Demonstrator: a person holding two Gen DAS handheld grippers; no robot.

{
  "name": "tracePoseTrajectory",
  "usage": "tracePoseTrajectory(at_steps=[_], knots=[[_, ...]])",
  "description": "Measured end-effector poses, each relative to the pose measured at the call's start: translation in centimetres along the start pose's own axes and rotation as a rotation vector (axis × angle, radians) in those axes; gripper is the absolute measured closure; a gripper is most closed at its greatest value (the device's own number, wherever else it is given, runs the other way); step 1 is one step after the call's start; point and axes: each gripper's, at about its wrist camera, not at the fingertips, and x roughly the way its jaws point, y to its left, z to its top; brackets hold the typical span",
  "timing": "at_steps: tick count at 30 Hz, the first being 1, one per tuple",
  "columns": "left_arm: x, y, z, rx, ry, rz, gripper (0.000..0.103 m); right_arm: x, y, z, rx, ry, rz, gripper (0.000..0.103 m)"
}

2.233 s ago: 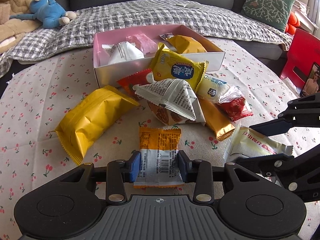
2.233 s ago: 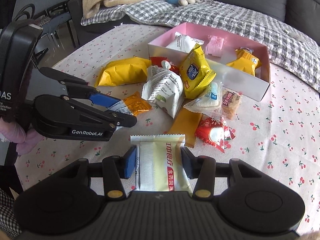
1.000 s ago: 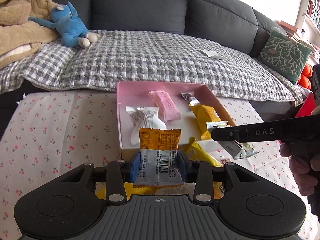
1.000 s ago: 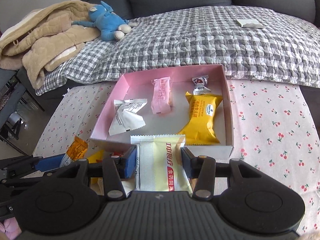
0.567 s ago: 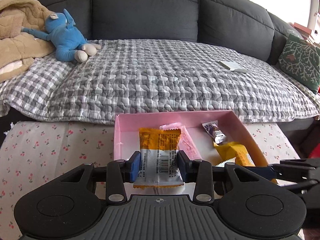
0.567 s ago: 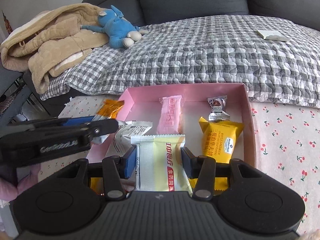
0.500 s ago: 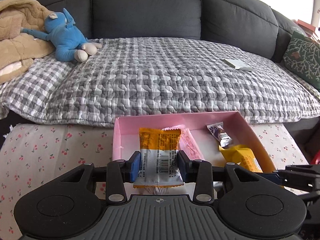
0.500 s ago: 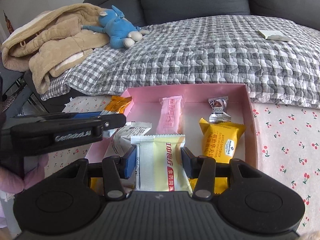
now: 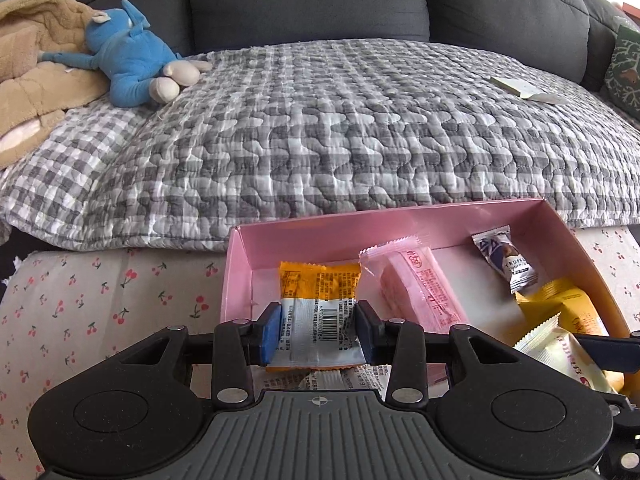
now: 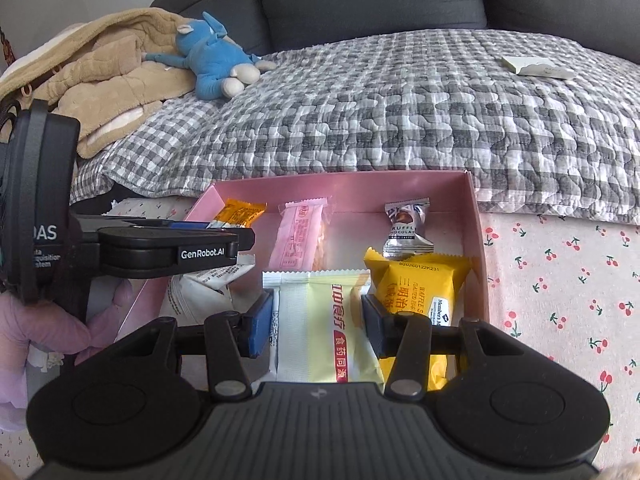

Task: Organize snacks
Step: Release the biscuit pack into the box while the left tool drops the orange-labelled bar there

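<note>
Gripping an orange-silver packet (image 9: 318, 312), the left gripper (image 9: 318, 330) risks bumping the right gripper (image 10: 316, 322), clamped on its cream packet (image 10: 320, 320); both crowd the pink box (image 10: 474, 208)

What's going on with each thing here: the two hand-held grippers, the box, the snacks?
Left hand-held gripper: shut on orange packet, over the box.
Right hand-held gripper: shut on pale yellow packet.
Pink box: open, partly filled.
Pink bar: lying in box.
Truffle chocolate: lying in box.

A pale yellow packet (image 10: 320, 320) is clamped by the right gripper (image 10: 316, 320) over the pink box (image 10: 476, 232). At nine o'clock, an orange packet (image 10: 240, 213) is held by the left gripper (image 10: 212, 226).
</note>
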Motion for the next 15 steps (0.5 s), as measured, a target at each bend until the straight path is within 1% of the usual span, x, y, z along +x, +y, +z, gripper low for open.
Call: tracePoseTrajectory(at_steps=[2, 5, 6, 7, 9, 10, 12, 13, 14, 15], knots=[[0.0, 0.1, -0.2, -0.006, -0.012, -0.005, 0.061, -0.1, 0.3, 0.0, -0.013, 0.001, -0.006, 0.058], [-0.6, 0.1, -0.4, 0.000, -0.031, -0.012, 0.060, -0.4, 0.5, 0.1, -0.017, -0.010, -0.008, 0.056], [-0.9, 0.1, -0.5, 0.007, -0.037, -0.017, 0.057, -0.6, 0.5, 0.2, -0.015, -0.015, -0.006, 0.053], [-1.3, 0.1, -0.5, 0.013, -0.045, -0.022, 0.051, -0.8, 0.5, 0.3, -0.011, -0.020, -0.005, 0.049], [-2.3, 0.2, -0.6, 0.020, -0.068, -0.027, 0.038, -1.4, 0.6, 0.4, -0.006, -0.031, -0.005, 0.043], [-2.9, 0.2, -0.7, 0.022, -0.082, -0.033, 0.036, -1.8, 0.6, 0.5, -0.005, -0.035, -0.004, 0.040], [-4.0, 0.5, -1.0, 0.019, -0.099, -0.050, 0.027, -2.5, 0.9, 0.5, -0.011, -0.035, -0.007, 0.036], [-4.6, 0.6, -1.2, 0.014, -0.106, -0.059, 0.025, -2.7, 1.1, 0.5, -0.016, -0.033, -0.011, 0.034], [-5.2, 0.8, -1.4, 0.010, -0.111, -0.066, 0.020, -3.1, 1.3, 0.4, -0.021, -0.030, -0.016, 0.033], [-5.8, 1.0, -1.7, 0.008, -0.114, -0.072, 0.018, -3.4, 1.6, 0.4, -0.027, -0.028, -0.021, 0.032]])
